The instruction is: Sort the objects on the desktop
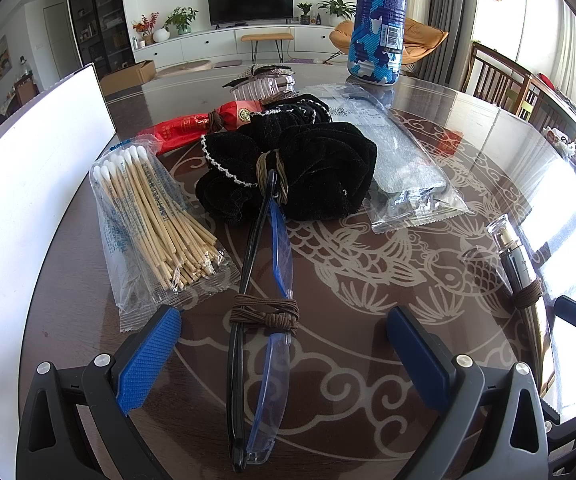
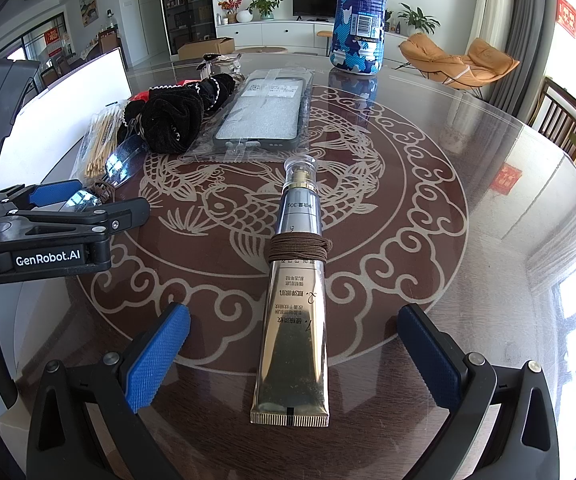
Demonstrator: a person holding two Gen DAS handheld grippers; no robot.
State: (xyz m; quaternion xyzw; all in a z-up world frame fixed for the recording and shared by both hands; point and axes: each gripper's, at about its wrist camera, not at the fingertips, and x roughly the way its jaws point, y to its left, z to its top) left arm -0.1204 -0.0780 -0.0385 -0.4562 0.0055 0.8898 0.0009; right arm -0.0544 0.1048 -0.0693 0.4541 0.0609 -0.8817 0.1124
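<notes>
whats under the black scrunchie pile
The far end of the folded glasses runs under the black scrunchie pile, and the red packet lies partly behind it. Anything else beneath is covered by the fabric.

My left camera sits low over the table [image 1: 367,360], looking along folded glasses [image 1: 260,320] toward the TV wall. My right one faces likewise, close over a gold tube [image 2: 295,304] — both share the black scrunchie [image 1: 307,172] and blue bottle [image 2: 357,16].

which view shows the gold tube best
The right wrist view: the gold tube lies whole, cap to crimp, between the open fingers of the right hand-held gripper. The left wrist view catches only its capped end at the right edge.
</notes>
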